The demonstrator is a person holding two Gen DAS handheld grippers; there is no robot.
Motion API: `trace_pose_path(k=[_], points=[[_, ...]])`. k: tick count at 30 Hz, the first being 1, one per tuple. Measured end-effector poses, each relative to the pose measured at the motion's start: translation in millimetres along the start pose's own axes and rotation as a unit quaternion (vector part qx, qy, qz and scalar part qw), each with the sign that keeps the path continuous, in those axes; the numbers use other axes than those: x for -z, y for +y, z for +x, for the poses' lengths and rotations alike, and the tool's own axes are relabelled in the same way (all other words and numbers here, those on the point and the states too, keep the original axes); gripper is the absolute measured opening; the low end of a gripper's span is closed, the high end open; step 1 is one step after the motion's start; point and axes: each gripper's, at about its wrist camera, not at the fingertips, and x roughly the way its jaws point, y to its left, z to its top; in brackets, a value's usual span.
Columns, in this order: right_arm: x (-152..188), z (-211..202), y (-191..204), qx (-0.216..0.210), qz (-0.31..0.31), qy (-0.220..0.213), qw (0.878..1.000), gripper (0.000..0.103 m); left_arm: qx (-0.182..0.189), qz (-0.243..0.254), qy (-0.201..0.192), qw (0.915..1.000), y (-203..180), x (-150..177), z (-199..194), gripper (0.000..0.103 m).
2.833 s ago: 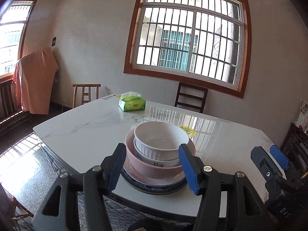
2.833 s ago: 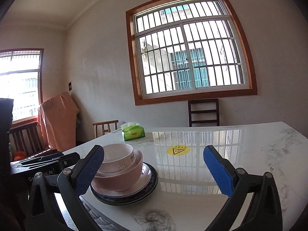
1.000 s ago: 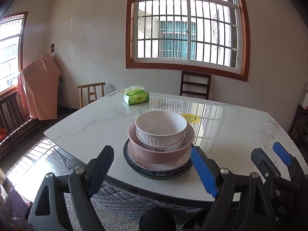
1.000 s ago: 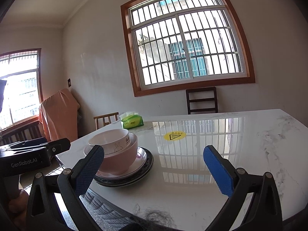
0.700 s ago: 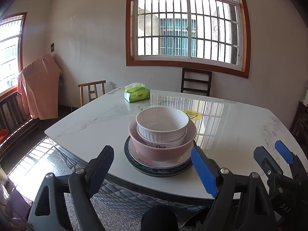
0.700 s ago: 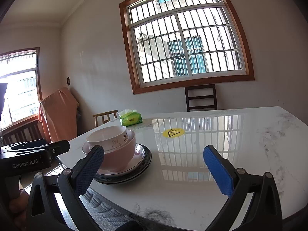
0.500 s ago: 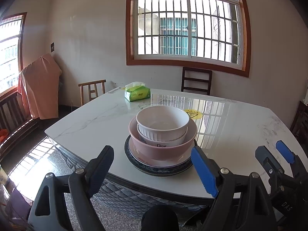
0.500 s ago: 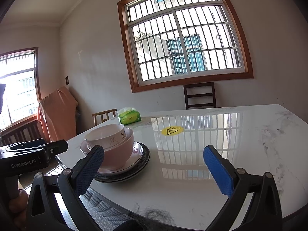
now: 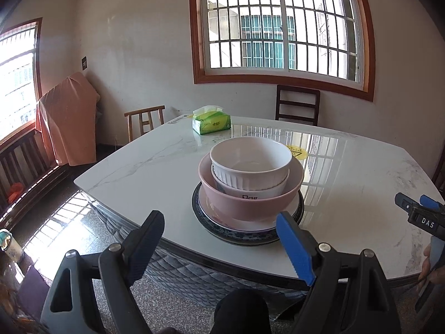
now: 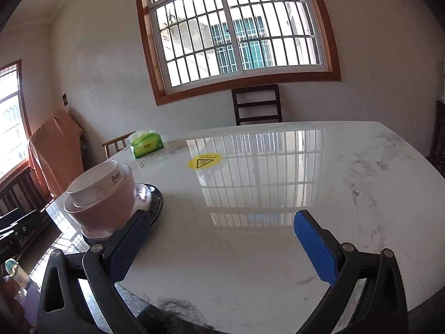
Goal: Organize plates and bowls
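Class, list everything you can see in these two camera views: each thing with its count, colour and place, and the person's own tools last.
Table: one, white marble, centre.
Plates: two stacked, white on dark-rimmed, near table edge.
Pink bowl: one, on the plates.
White bowls: two nested, inside pink bowl.
Tissue pack: one, green, far side of table.
Sticker: one, yellow, on tabletop.
Chairs: two, dark and light wood, behind table.
Cloth: one, orange, draped by left wall.
Windows: two, barred, brown frames.
Left gripper: open, empty, before the stack.
Right gripper: open, empty, over the table.
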Motion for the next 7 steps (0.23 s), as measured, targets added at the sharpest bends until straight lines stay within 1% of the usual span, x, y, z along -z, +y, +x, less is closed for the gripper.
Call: trace_pose_path(k=[2,4,6,7], points=[[-7,21,-23,0.039,-0.015,0.041,0.998,0.103,0.000,-0.006,0.008,0.9999,4,2,3,0.085],[-12,45,-49,0.095,-0.033,0.087,0.991,0.103,-0.002,-0.009,0.016,0.9998,7,3,6,0.085],[-15,67,-75,0.126,-0.038,0.123,0.984,0.103,-0.004,-0.013,0.024,0.9996,11,3,8,0.085],[-16,79,-89,0.138,-0.034,0.149,0.978,0.103,-0.005,-0.014,0.029,0.9995,12,4,9,0.085]])
